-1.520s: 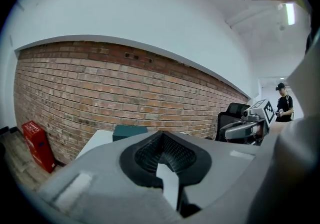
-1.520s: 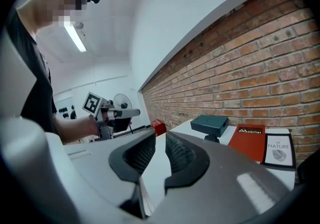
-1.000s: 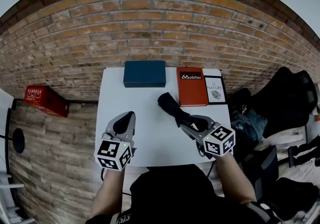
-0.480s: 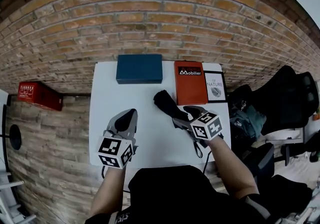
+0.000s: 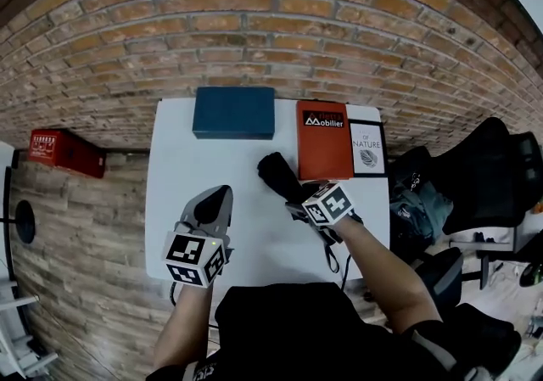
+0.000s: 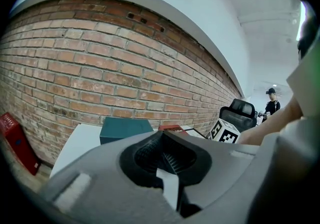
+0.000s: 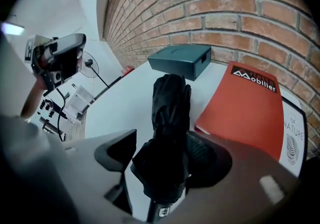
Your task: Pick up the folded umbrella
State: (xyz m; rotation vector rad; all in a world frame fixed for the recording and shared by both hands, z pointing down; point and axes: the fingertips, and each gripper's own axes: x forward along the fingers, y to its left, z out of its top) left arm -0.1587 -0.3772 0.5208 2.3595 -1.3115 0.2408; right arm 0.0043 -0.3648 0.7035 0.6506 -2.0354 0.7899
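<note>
Fingers, right: the right gripper (image 7: pixel 162 155) has just been opening and its fingers (image 7: pixel 207 155) now stand wide, one on each side of the folded umbrella's near end. They are spread to take its bulk and not yet closed. One finger may be brushing the fabric; from this angle I can't be sure.
Fingers, left: the left gripper (image 6: pixel 165 155) has its tips together on nothing, parked low over the near-left of the surface, clear of the work.
Brick wall (image 5: pixel 254 31): runs behind the far edge, so the only way in is from the person's side.
Surface (image 5: pixel 178 184): white, bare on its left half; everything else sits toward the back and right.
Teal box (image 5: pixel 233 112): at the far edge against the wall, well apart from the grasp.
Orange book (image 5: pixel 324 140): flat just beside the umbrella's right flank, with a white booklet (image 5: pixel 366 148) beside it. That crowds the finger on that side.
Folded umbrella (image 7: pixel 170 103): black, lying flat, pointing from the right gripper toward the teal box, handle end nearest the camera.
Next step, as I judge it: close on the bundle, then lift.
</note>
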